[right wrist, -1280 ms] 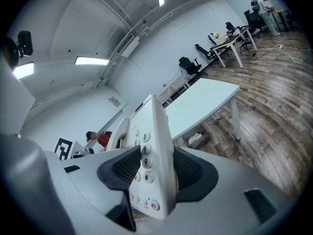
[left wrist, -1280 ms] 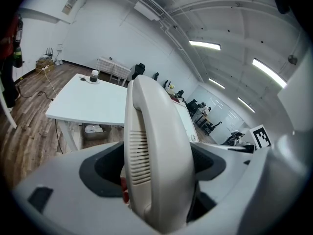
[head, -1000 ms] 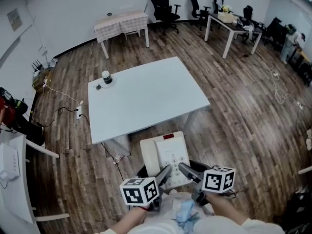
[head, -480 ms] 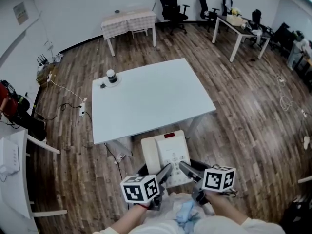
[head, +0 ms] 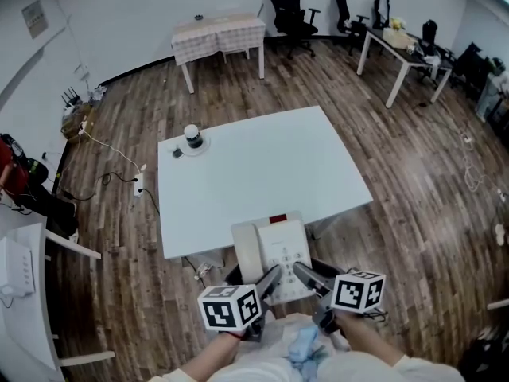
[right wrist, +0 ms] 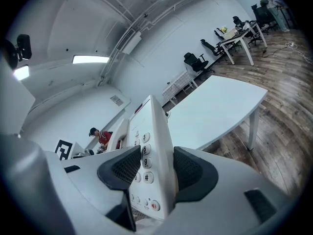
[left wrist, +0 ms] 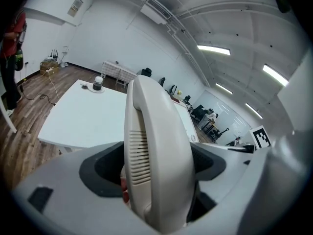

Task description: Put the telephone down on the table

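Observation:
A cream desk telephone (head: pixel 272 255) with its handset on the left side is held in the air just short of the near edge of the white table (head: pixel 262 169). My left gripper (head: pixel 270 283) is shut on the handset side (left wrist: pixel 154 151). My right gripper (head: pixel 305 278) is shut on the keypad side (right wrist: pixel 149 160); number keys show between its black pads. In the left gripper view the table (left wrist: pixel 83 116) lies ahead beyond the handset. In the right gripper view the table (right wrist: pixel 215 109) is ahead to the right.
A small dark cup on a saucer (head: pixel 192 138) stands at the table's far left corner. A cloth-covered table (head: pixel 219 34), office chairs (head: pixel 290 6) and desks (head: pixel 402 50) stand at the back. A white shelf (head: pixel 24 293) and cables (head: pixel 111 161) are on the left.
The view has moved forward: the white table is nearer to the telephone, whose far end now overlaps the table's near edge. Both grippers keep the same hold.

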A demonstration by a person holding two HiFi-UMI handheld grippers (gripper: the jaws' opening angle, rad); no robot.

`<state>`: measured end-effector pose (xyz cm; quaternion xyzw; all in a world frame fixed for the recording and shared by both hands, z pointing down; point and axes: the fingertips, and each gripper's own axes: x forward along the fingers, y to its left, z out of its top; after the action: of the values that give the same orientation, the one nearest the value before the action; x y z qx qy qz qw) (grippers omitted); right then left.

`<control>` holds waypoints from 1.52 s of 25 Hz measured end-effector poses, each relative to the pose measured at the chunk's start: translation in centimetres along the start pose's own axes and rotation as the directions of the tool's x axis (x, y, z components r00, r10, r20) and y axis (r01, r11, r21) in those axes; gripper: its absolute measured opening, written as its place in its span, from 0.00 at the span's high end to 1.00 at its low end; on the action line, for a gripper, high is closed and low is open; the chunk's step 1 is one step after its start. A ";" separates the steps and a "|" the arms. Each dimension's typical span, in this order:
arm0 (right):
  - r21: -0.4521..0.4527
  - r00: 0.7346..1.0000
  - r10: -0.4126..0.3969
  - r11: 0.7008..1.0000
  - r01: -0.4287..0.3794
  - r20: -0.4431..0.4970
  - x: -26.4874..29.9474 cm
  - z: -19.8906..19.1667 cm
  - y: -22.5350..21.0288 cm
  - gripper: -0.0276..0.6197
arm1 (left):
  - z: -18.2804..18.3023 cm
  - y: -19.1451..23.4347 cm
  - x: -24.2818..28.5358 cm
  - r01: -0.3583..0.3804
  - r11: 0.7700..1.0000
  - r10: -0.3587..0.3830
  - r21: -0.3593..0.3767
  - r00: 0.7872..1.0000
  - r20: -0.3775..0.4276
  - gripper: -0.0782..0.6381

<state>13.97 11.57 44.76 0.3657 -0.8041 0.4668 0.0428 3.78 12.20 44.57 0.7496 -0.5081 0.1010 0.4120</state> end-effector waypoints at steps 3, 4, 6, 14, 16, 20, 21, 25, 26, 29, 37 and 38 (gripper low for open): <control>-0.001 1.000 0.003 1.000 -0.003 0.000 2.3 1.9 0.5 0.60 | 2.5 1.4 0.8 0.001 1.000 -0.001 -0.002 1.000 0.003 0.34; -0.002 1.000 0.004 1.000 -0.004 0.001 3.1 2.5 0.6 0.60 | 3.3 1.9 1.1 0.001 1.000 -0.001 -0.003 1.000 0.005 0.34; 0.000 1.000 0.005 1.000 -0.005 -0.001 4.6 3.4 1.0 0.60 | 4.7 2.9 1.4 0.000 1.000 0.000 -0.006 1.000 0.006 0.34; 0.001 1.000 0.009 1.000 -0.009 -0.009 10.3 6.0 2.1 0.60 | 9.2 7.2 2.8 -0.006 1.000 0.007 -0.018 1.000 0.009 0.34; 0.004 1.000 0.011 1.000 -0.011 -0.006 11.6 6.6 2.4 0.60 | 10.2 8.2 3.0 -0.006 1.000 0.006 -0.016 1.000 0.010 0.34; 0.014 1.000 0.010 1.000 -0.010 -0.007 13.9 7.3 2.6 0.60 | 11.7 9.9 3.7 -0.007 1.000 0.007 -0.017 1.000 0.005 0.34; 0.015 1.000 0.009 1.000 -0.009 -0.009 14.3 7.4 2.6 0.60 | 11.9 10.3 3.9 -0.007 1.000 0.007 -0.018 1.000 0.002 0.34; 0.014 1.000 0.009 1.000 -0.009 -0.013 15.8 8.1 2.7 0.60 | 13.0 11.4 4.4 -0.011 1.000 0.011 -0.023 1.000 0.000 0.34; 0.014 1.000 0.009 1.000 -0.009 -0.015 16.2 8.3 2.6 0.60 | 13.2 11.6 4.6 -0.013 1.000 0.013 -0.027 1.000 -0.001 0.34; 0.018 0.999 0.007 1.000 -0.006 -0.032 16.9 8.6 2.3 0.60 | 13.5 12.0 5.2 -0.019 0.999 0.019 -0.045 1.000 -0.006 0.34; 0.032 0.997 0.014 0.999 -0.012 -0.079 18.3 9.5 0.6 0.60 | 13.8 12.7 7.1 -0.053 0.995 0.051 -0.081 0.998 -0.020 0.34; 0.033 0.996 0.016 0.999 -0.013 -0.086 18.5 9.6 0.4 0.60 | 13.8 12.8 7.4 -0.059 0.995 0.057 -0.086 0.998 -0.021 0.34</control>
<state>2.85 -6.01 46.71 0.3400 -0.7964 0.4955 0.0680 -7.30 -4.57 46.56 0.7152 -0.5296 0.0978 0.4455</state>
